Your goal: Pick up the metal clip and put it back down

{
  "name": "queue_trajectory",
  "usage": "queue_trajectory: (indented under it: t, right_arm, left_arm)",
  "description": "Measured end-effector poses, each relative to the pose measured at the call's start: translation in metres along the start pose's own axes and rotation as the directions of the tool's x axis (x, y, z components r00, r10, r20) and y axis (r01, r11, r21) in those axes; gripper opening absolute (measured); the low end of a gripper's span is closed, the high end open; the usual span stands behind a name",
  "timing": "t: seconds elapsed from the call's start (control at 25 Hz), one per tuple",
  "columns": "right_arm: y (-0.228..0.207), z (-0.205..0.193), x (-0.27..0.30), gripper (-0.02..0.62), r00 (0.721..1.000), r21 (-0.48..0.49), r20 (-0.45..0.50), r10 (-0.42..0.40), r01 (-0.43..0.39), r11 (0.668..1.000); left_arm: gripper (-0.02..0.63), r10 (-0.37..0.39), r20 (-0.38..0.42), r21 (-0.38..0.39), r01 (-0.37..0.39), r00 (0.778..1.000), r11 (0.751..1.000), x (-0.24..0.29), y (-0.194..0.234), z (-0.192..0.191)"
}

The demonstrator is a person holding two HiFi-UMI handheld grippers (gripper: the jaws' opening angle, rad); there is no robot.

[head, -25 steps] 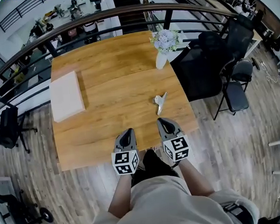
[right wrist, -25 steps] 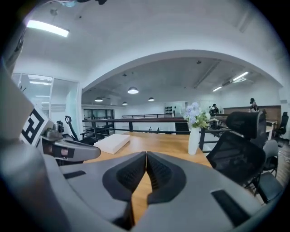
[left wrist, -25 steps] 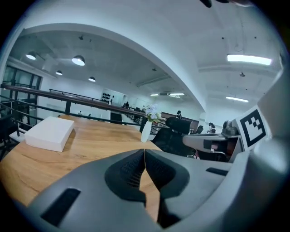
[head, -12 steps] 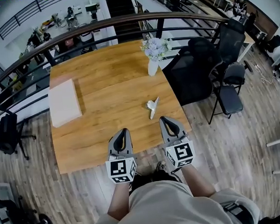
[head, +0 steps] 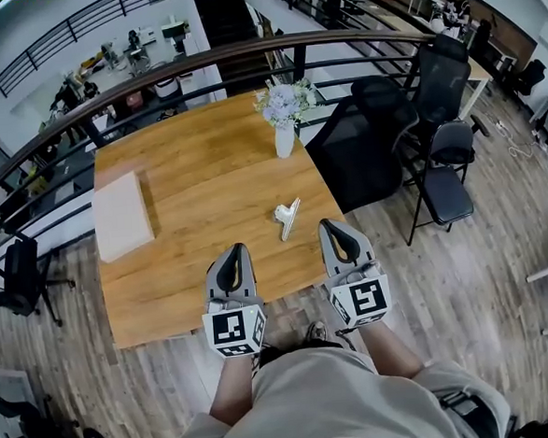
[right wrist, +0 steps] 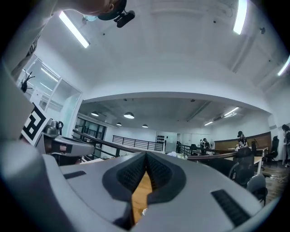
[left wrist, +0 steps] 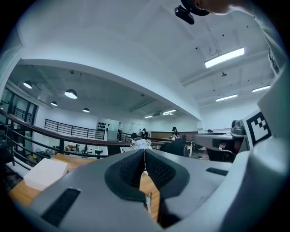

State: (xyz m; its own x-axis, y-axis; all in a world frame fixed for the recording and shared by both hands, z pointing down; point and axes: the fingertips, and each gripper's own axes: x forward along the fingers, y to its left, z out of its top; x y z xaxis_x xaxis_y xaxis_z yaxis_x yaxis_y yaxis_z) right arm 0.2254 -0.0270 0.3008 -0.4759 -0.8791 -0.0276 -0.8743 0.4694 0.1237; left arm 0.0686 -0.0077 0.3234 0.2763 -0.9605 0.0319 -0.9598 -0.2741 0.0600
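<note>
You're working in bright, even light from ceiling strip lights (left wrist: 224, 57) and round lamps (right wrist: 129, 115). The metal clip (head: 287, 217) casts only a small soft shadow on your table (head: 187, 173). Your head view bends hard at its edges; both gripper views darken at the corners, foreground slightly soft.

I count two tongs, my left tongs (head: 237, 250) and right tongs (head: 327, 225), one table (head: 205, 176), one metal clip (head: 288, 217), one flower vase (head: 284, 136) and one white slab (head: 121, 215).
</note>
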Motion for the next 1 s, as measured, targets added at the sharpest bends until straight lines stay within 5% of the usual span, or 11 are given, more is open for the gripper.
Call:
queue_trajectory:
  t: [1.0]
  right_arm:
    - [-0.049,0.0,-0.02,0.026,0.998,0.016,0.014,-0.061,0.061,0.998]
  left_arm:
    - [0.026,-0.029,-0.008,0.036,0.029,1.0,0.999,0.025,-0.039,-0.001]
